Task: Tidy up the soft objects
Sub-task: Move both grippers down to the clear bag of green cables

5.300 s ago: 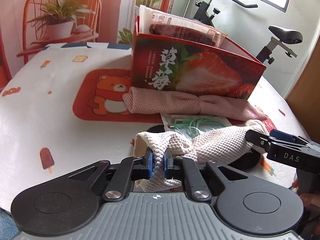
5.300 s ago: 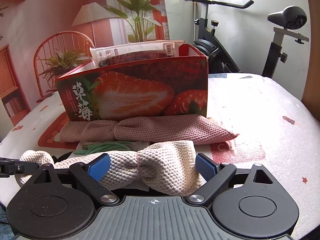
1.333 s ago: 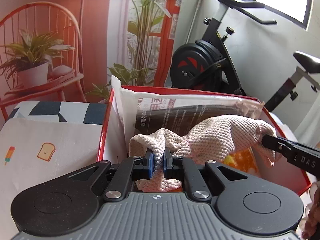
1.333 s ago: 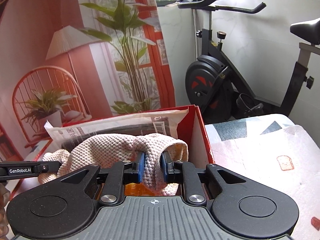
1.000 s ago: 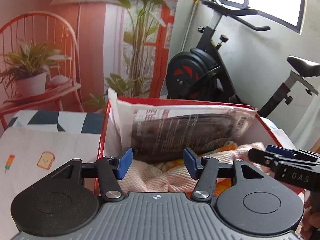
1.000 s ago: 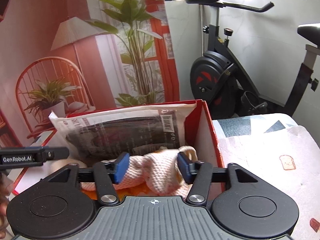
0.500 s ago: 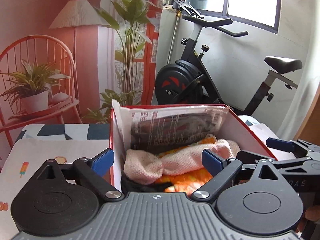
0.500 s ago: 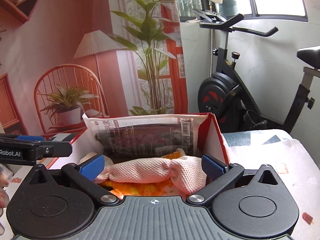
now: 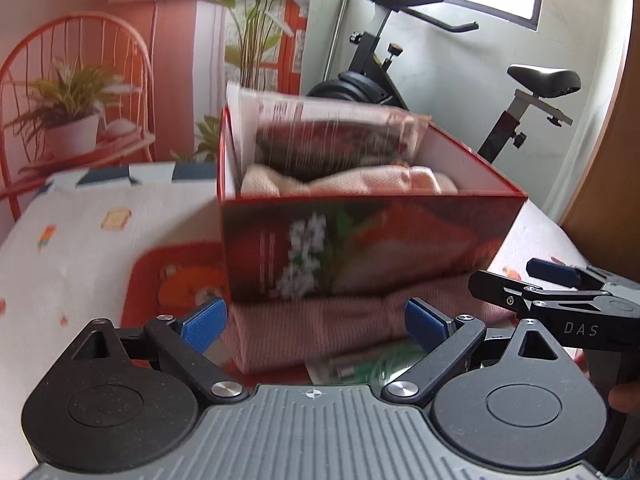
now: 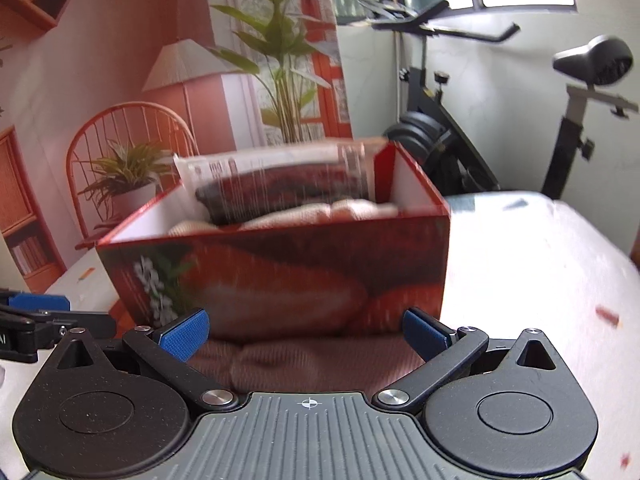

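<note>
1. Two grippers, both with jaws spread wide and gripping nothing: left gripper (image 9: pixel 314 324), right gripper (image 10: pixel 306 330).
2. One rolled pink towel (image 9: pixel 320 330) on the table (image 9: pixel 72 236), against the strawberry box (image 10: pixel 280 276), ahead of both sets of jaws, untouched.
3. One cream towel (image 9: pixel 348 180) inside that box, beyond the jaws.

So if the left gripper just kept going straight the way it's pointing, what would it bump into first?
Most likely the rolled pink towel lying on the table against the front of the strawberry box. The left gripper is open and tilted downward, with the towel lying just beyond its fingertips; exact depth is hard to judge in this blurred view.
</note>
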